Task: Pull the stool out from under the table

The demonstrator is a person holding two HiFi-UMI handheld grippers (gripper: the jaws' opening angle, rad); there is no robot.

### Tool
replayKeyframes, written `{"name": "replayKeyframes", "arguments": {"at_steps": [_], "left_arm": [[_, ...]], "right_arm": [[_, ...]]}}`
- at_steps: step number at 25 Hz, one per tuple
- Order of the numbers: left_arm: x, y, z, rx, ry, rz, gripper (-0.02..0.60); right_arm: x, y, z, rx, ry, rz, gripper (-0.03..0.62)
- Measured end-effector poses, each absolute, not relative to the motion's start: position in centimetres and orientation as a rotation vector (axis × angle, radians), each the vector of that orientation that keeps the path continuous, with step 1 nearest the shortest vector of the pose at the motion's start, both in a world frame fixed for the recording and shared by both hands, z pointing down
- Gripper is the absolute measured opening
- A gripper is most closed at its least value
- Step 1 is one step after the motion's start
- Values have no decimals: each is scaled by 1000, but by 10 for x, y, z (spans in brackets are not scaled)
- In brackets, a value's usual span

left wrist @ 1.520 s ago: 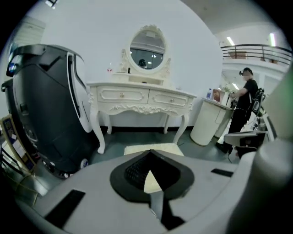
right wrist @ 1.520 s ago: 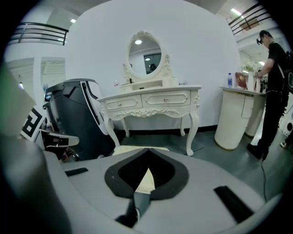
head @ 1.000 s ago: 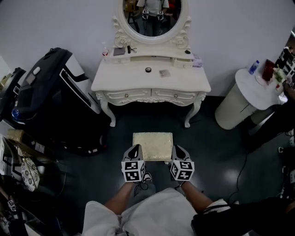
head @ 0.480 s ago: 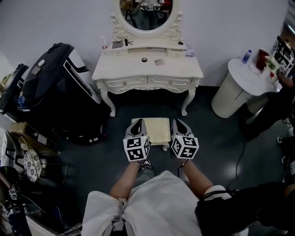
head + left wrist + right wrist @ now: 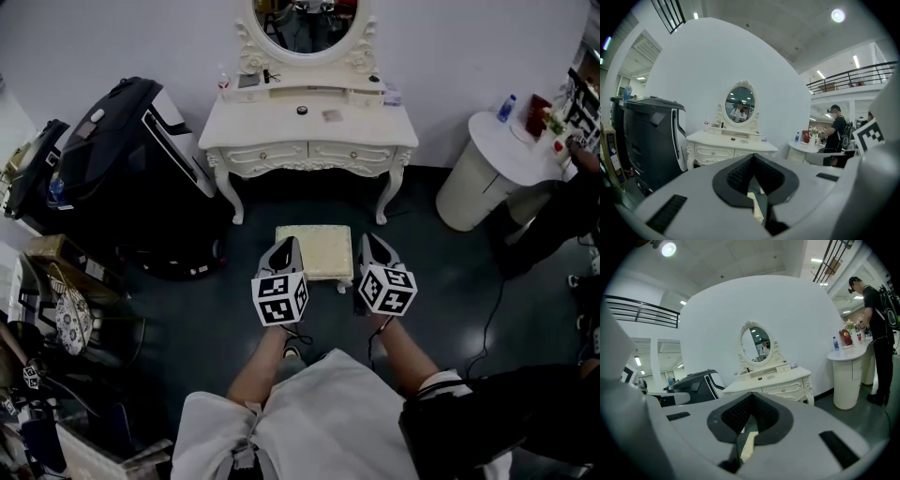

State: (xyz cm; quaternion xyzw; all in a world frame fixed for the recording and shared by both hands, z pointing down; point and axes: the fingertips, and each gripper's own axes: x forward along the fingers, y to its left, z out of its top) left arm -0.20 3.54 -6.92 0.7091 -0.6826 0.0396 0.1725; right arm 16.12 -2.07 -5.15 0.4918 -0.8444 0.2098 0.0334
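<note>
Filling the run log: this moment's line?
cream cushioned stool: before white dressing table | left claw: shut, at its left edge | right claw: shut, at right edge

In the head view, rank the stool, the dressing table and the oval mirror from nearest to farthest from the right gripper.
1. Stool: directly beside the right gripper, on its left.
2. Dressing table: ahead of the gripper, against the wall.
3. Oval mirror: farthest, standing above the table's back edge.

Cream square stool stands upright just before the ornate white table
</note>
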Motion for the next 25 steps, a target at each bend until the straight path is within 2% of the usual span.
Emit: {"name": "replayKeyframes", "arguments": {"at_steps": [25], "left_arm": [[-31,118,-82,2130,-1817,80,9]], "right_arm": [[96,84,-67,1536,-2584,593,0]]}}
